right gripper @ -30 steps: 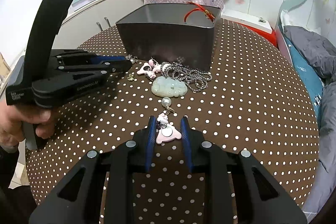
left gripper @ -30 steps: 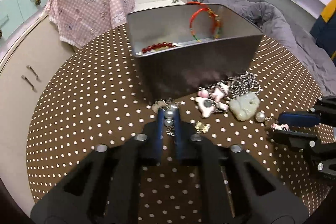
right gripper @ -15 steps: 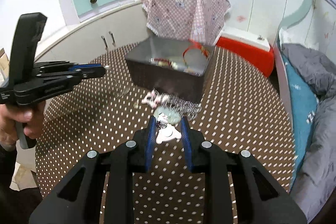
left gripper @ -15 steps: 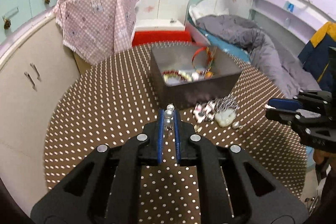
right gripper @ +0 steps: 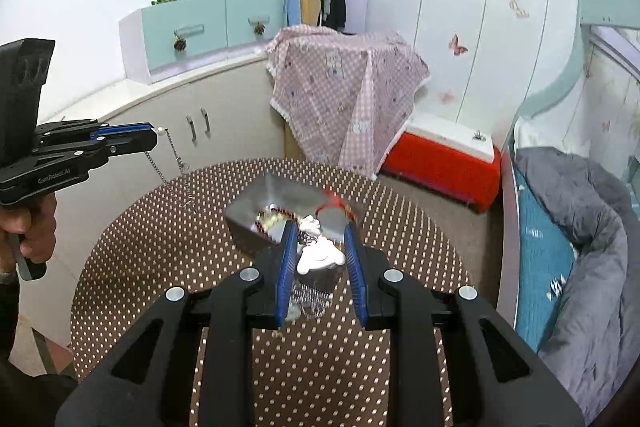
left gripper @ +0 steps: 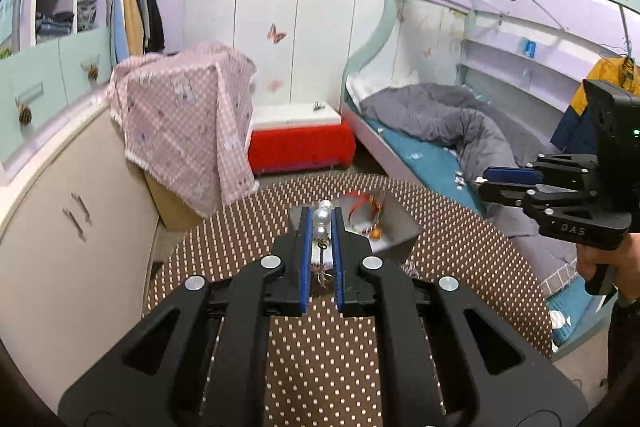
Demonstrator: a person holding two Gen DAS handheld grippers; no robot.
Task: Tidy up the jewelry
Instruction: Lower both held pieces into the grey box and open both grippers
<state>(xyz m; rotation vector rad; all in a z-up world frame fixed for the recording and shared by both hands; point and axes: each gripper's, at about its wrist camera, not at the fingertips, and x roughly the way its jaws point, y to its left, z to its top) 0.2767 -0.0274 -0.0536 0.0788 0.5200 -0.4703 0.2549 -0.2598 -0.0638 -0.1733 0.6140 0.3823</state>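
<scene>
While the left wrist view looks down its own fingers, the left gripper point(left gripper: 320, 227) is clenched on a pearl chain point(left gripper: 322, 217), held high with the grey box point(left gripper: 394, 229) just beyond its tips. Bracelets already lie in that box; this piece is not yet in. The chain's lower end is hard to trace.

From the right wrist view, the right gripper point(right gripper: 320, 243) grasps a pink charm point(right gripper: 320, 257) above the box point(right gripper: 248, 211), likewise undelivered. Blur hides what remains on the table point(right gripper: 140, 251) beneath it.

Right gripper point(right gripper: 320, 247): closed on pink-white charm point(right gripper: 320, 258).
Left gripper point(right gripper: 154, 137): clamped on pearl chain point(right gripper: 176, 159).
Grey box point(right gripper: 256, 205): set on dotted table point(right gripper: 160, 227).
</scene>
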